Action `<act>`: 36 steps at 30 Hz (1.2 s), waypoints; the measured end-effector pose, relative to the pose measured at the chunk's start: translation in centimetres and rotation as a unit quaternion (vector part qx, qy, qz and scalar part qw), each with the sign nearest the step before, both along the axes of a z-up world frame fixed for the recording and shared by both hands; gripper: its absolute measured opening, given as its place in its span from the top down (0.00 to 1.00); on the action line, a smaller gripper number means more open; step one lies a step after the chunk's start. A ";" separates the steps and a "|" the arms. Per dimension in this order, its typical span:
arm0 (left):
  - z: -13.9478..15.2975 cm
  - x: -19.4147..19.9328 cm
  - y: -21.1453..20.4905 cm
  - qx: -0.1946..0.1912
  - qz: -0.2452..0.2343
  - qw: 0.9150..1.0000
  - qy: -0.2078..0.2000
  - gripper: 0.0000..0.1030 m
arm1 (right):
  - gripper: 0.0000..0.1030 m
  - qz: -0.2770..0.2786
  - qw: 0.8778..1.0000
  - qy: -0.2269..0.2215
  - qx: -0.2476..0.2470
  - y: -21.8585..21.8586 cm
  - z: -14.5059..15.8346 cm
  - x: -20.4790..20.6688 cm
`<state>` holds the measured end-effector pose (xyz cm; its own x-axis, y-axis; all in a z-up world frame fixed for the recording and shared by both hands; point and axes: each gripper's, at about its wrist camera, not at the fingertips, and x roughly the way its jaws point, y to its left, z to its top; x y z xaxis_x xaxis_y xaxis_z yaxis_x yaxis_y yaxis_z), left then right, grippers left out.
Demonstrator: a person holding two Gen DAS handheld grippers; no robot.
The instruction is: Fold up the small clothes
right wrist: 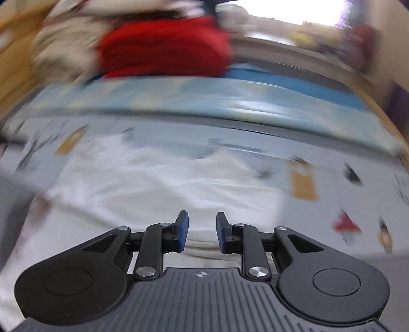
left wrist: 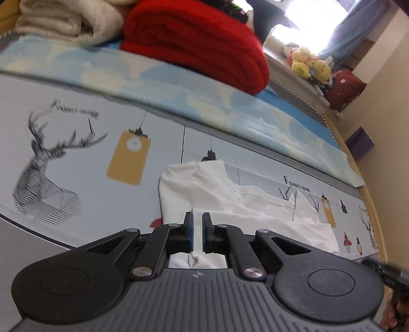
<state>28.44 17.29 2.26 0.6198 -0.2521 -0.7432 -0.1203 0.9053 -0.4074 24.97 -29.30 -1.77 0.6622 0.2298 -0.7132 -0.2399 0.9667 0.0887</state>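
A small white garment (left wrist: 230,194) lies crumpled on the printed grey sheet (left wrist: 76,153), partly folded over itself. My left gripper (left wrist: 198,217) is over its near left part, blue pads almost together with a thin pinch of the white cloth running between them. In the blurred right wrist view the same garment (right wrist: 153,184) spreads wide below my right gripper (right wrist: 202,217). Its jaws stand apart with nothing between them, only cloth underneath.
A folded red blanket (left wrist: 199,43) and a cream blanket (left wrist: 66,23) lie at the back on a light blue quilt (left wrist: 179,86). Plush toys (left wrist: 309,63) sit on a ledge at the far right. The bed's wooden edge (left wrist: 375,204) curves down the right side.
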 end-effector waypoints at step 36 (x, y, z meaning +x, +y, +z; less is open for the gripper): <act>-5.8 4.3 -0.8 0.086 -0.003 0.996 0.016 0.74 | 0.59 -0.002 0.995 0.099 -0.022 -1.2 -7.3 4.1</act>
